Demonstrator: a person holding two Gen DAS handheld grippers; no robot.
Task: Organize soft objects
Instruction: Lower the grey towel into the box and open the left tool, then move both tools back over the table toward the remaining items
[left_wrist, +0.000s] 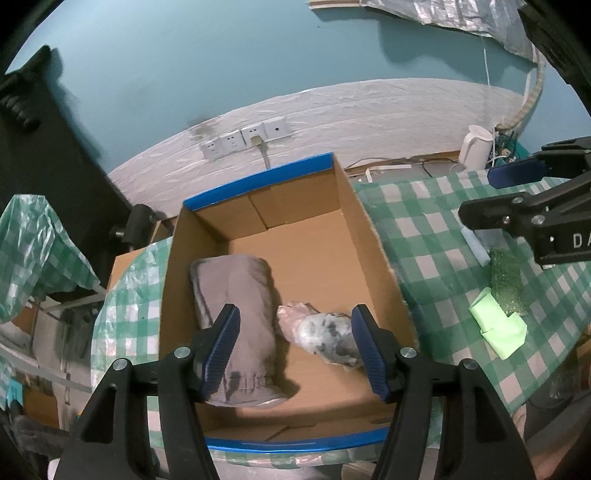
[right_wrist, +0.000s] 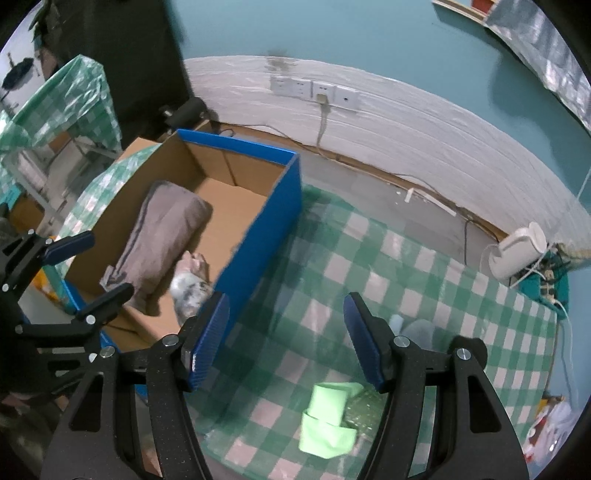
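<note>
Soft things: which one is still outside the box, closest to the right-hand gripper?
The light green folded cloth on the checked tablecloth; the grey folded garment and pale bundle already lie in the cardboard box.

The left wrist camera looked steeply down from close above the cardboard box (left_wrist: 314, 236), which filled the middle of its frame, the wall sockets (left_wrist: 243, 142) above. The right wrist camera sat beside it, looking down on the checked tablecloth (right_wrist: 424, 295), with the box at centre left. Both views shared the box, the sockets, the white kettle (left_wrist: 474, 147) and the green folded cloth (right_wrist: 328, 421).
</note>
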